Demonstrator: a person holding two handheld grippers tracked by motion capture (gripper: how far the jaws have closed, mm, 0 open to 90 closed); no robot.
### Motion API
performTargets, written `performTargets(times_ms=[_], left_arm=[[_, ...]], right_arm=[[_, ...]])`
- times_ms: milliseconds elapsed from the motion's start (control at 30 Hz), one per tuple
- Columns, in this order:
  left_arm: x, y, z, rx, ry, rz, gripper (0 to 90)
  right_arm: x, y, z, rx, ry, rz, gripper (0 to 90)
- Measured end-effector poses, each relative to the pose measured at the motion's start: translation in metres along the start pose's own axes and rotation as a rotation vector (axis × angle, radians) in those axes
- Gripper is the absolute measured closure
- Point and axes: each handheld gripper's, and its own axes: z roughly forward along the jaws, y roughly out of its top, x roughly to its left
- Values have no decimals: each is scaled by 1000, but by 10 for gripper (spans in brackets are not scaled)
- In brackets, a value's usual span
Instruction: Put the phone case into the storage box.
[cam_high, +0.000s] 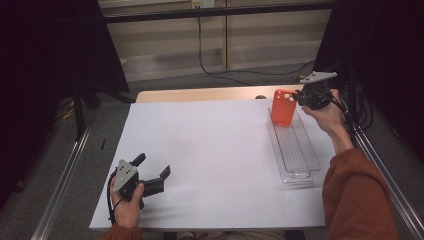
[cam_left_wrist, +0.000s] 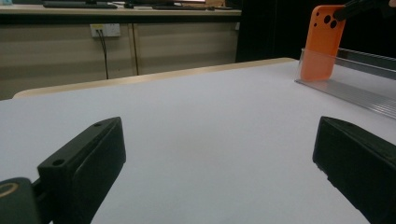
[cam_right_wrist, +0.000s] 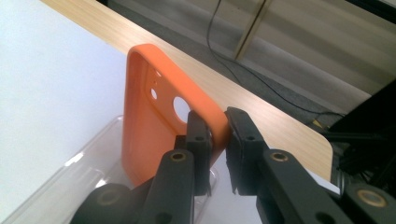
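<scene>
Two jaws of the right gripper (cam_right_wrist: 219, 130) pinch the orange phone case (cam_right_wrist: 149, 126) in the upper right of the high view, over the clear tray (cam_high: 300, 150); the left gripper (cam_high: 152, 167), lower left, is wide open and empty.

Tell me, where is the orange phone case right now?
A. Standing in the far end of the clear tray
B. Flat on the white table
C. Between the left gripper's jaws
A: the phone case stands upright in the clear tray, pinched at its edge by the right gripper.
</scene>
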Motion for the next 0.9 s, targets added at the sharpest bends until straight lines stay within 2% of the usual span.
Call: performTargets(times_ms=[300,900], left_arm=[[0,0,0,-3,0,-1,25],[2,1,-3,-7,4,-6,27]], right_arm=[[-4,5,6,15,10,3,789],[-9,4,17,7,0,62,772]])
